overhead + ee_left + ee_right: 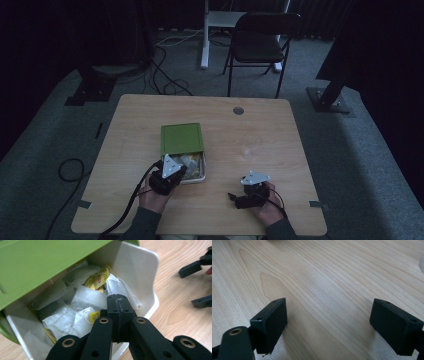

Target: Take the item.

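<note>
Half the tea-bag box (140, 267) hides under its lid (37, 262).

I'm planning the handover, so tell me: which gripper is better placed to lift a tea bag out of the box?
Left. The left gripper is already inside the open white box, jaws closed at a tea bag. The right gripper hovers open above bare table, away from the box.

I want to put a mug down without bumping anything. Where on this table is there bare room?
Bare wood lies right of the green-lidded box, from the round hole down to the right gripper, and along the left edge of the table. It is crowded at the near middle, where the left gripper is closed over the tea bags.
</note>
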Motion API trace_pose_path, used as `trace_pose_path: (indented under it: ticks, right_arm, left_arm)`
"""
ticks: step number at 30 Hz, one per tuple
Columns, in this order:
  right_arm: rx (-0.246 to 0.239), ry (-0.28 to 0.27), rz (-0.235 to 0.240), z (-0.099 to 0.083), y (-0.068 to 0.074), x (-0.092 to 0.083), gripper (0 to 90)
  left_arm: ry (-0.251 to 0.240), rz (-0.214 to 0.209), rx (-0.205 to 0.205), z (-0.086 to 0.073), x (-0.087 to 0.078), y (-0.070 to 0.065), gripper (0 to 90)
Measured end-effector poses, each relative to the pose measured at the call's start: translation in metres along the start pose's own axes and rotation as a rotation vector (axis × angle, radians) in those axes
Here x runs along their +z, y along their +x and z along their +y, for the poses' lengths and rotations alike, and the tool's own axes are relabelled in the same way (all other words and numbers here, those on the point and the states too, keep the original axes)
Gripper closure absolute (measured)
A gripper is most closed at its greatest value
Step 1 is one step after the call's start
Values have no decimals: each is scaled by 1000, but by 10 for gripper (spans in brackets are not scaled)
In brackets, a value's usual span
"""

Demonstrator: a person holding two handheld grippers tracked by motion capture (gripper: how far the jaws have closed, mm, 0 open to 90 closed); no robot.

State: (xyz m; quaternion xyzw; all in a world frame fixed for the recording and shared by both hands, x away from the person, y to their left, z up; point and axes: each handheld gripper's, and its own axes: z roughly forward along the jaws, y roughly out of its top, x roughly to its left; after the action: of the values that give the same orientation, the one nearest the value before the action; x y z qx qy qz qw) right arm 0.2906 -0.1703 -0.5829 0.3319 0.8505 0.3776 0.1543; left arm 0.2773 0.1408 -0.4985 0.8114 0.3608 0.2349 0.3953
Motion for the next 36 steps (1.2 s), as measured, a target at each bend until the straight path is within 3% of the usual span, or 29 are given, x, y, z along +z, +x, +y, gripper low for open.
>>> trace_pose_path:
  ticks: [17, 36]
  right_arm:
    - [-15, 0, 10, 0, -3, 0, 140]
    - [-11, 2, 10, -5, -21, -6, 139]
  left_arm:
    - [-56, -42, 42, 11, -27, -8, 900]
    - [-75, -138, 101, 27, -41, -21, 900]
